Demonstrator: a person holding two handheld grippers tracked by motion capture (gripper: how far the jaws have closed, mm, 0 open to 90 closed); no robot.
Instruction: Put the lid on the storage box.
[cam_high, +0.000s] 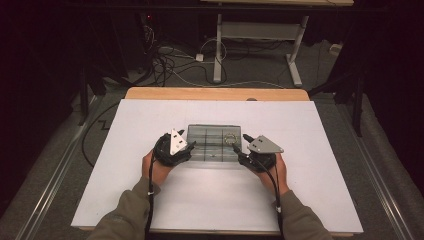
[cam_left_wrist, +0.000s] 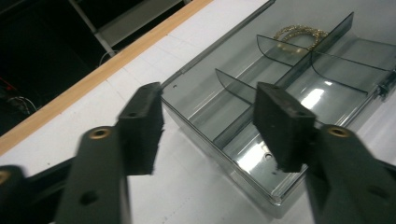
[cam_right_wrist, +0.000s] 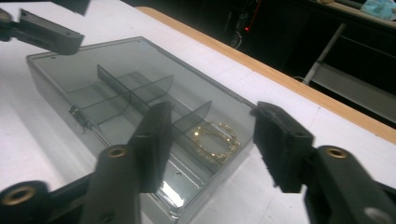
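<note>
Open fingers (cam_left_wrist: 208, 126) of both grippers astride smoky clear divided box (cam_high: 214, 145), perhaps gold bracelet (cam_right_wrist: 216, 139) inside.

High view looks forward and down on the white counter (cam_high: 215, 200) from well above. Each tool camera sits close behind its own jaws, low over the counter; all three share the clear divided box (cam_high: 214, 145) (cam_left_wrist: 280, 93) (cam_right_wrist: 121, 93).

Olive-green sleeves (cam_high: 131, 212) are worn. 2 black grippers, left (cam_high: 184, 146) and right (cam_high: 239, 148), are topped by grey 3-cornered plates; brass screws (cam_left_wrist: 100, 133) are seen.
</note>
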